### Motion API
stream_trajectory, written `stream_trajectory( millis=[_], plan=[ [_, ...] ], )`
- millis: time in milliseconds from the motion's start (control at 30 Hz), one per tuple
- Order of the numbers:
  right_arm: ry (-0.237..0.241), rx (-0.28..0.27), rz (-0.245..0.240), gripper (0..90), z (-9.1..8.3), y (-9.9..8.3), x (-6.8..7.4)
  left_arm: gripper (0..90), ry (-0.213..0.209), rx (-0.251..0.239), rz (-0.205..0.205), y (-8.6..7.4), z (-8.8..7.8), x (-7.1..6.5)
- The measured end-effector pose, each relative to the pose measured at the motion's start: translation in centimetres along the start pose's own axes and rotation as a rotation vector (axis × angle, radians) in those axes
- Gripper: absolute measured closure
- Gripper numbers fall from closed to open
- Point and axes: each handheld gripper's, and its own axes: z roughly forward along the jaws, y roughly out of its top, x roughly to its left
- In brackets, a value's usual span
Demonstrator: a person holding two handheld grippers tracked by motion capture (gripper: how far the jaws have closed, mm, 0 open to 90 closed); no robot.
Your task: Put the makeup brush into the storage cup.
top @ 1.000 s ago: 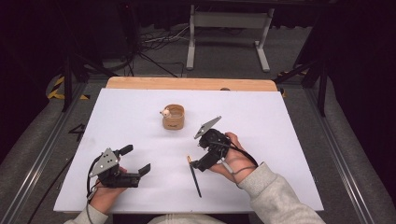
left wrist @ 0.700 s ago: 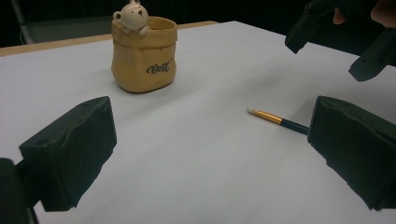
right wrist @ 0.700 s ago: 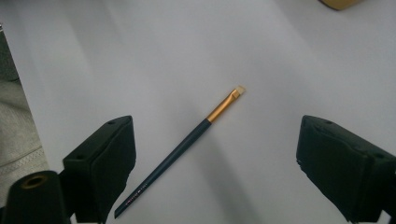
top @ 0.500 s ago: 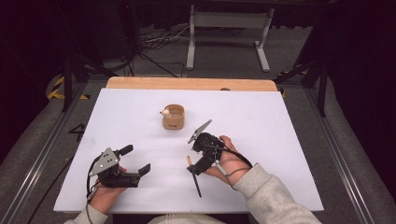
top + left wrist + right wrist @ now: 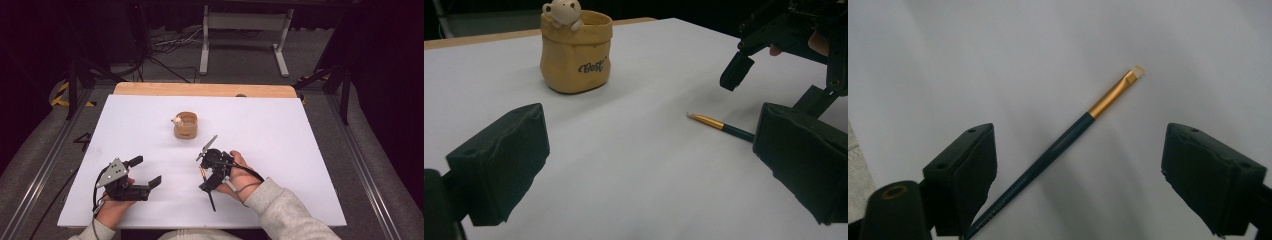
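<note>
The paintbrush [image 5: 1068, 132] lies flat on the white table [image 5: 300, 150], lower centre of the high view. Your right gripper [image 5: 209, 176] hangs over it, jaws spread, gripping nothing. Your left gripper [image 5: 147, 172], lower left, gapes empty.

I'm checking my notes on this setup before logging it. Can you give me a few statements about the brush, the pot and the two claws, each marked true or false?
1. The paintbrush lies flat on the white table. True.
2. The right claw is clamped on the brush. False: its jaws stand open, either side of the handle.
3. The yellow bear pot stands upright. True.
4. The left claw holds the pot. False: it is open, apart from the pot.
5. The brush is inside the pot. False: it lies on the table.
</note>
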Motion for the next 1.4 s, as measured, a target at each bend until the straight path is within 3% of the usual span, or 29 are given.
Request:
stream_trajectory(
  millis=[233, 867, 1167, 1400],
  plan=[
    [-0.014, 0.036, -0.004, 16.7, 0.4, 0.1, 0.1, 2.7, -0.002, 0.001, -0.001, 0.0, 0.0, 0.0],
    [-0.033, 0.074, 0.010, 24.8, 2.0, 0.0, 0.4, 2.9, -0.004, 0.011, -0.003, -0.1, 0.1, 0.0],
    [-0.054, 0.089, -0.004, 27.8, 2.5, 0.0, 0.6, 3.0, -0.005, 0.014, -0.001, -0.1, 0.2, -0.1],
    [-0.058, 0.095, 0.001, 42.6, 2.3, 0.1, 0.7, 3.1, -0.007, 0.019, -0.003, -0.2, 0.3, -0.1]
  ],
)
